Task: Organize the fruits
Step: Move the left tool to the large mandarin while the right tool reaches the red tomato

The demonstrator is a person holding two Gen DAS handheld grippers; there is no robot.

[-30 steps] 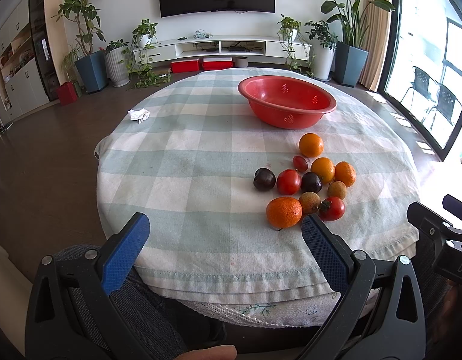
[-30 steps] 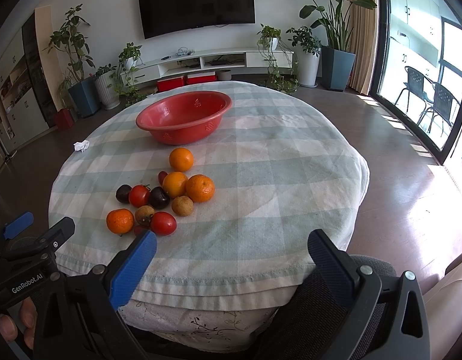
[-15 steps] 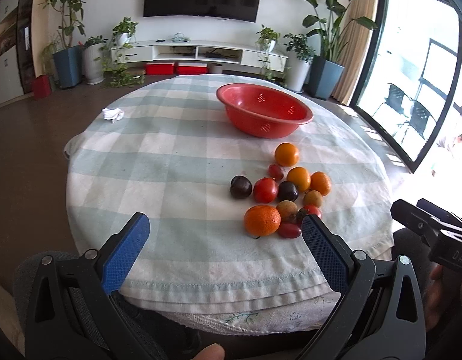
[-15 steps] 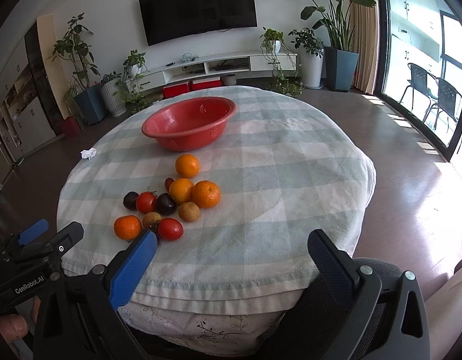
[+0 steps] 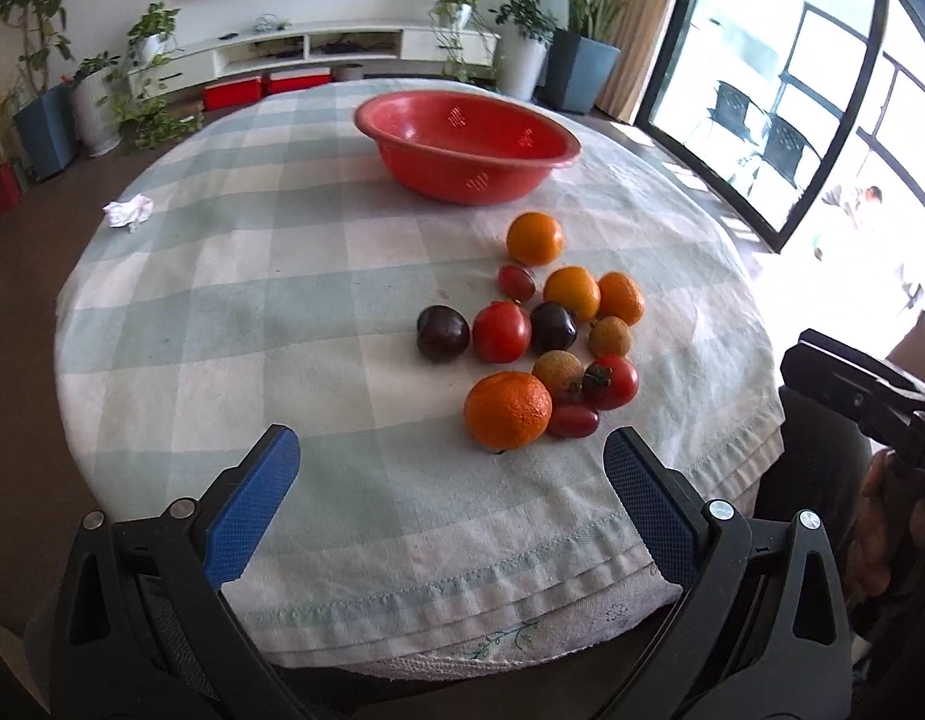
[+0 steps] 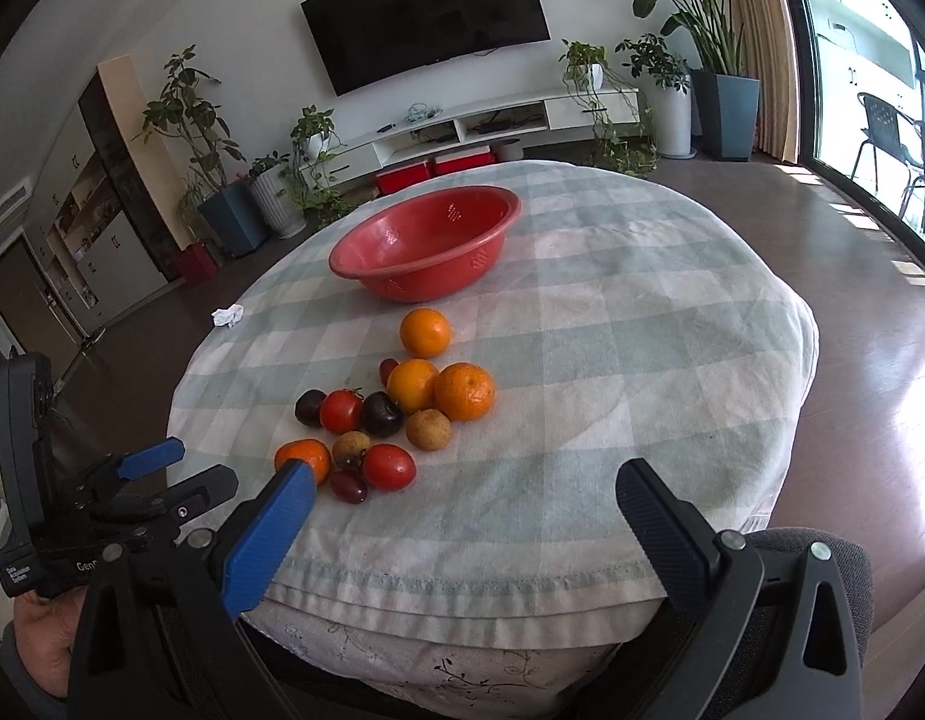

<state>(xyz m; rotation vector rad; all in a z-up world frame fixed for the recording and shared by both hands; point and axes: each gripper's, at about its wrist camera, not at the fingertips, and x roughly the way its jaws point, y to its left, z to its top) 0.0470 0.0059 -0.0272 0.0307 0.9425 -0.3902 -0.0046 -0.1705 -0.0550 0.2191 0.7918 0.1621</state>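
A cluster of fruit lies on the checked tablecloth: oranges (image 5: 508,410) (image 6: 464,391), red tomatoes (image 5: 501,331) (image 6: 388,467), dark plums (image 5: 442,332) (image 6: 382,413), small brown fruits (image 5: 557,374) (image 6: 428,429). Beyond them stands an empty red perforated bowl (image 5: 467,147) (image 6: 424,243). My left gripper (image 5: 450,498) hovers open over the table's near edge, just short of the nearest orange. My right gripper (image 6: 462,525) is open too, near the table's edge, right of the cluster. Nothing sits between either pair of fingers.
A crumpled white tissue (image 5: 128,212) (image 6: 228,315) lies at the table's left edge. The round table (image 5: 234,276) drops off on all sides. Potted plants (image 6: 231,204), a TV shelf (image 6: 462,126) and a glass door stand beyond. The left gripper's body (image 6: 102,516) shows low left in the right wrist view.
Both grippers have moved forward and closer to the table, so the fruit cluster looks larger. The left gripper's view has tilted downward. Both stay open; no fruit has moved.
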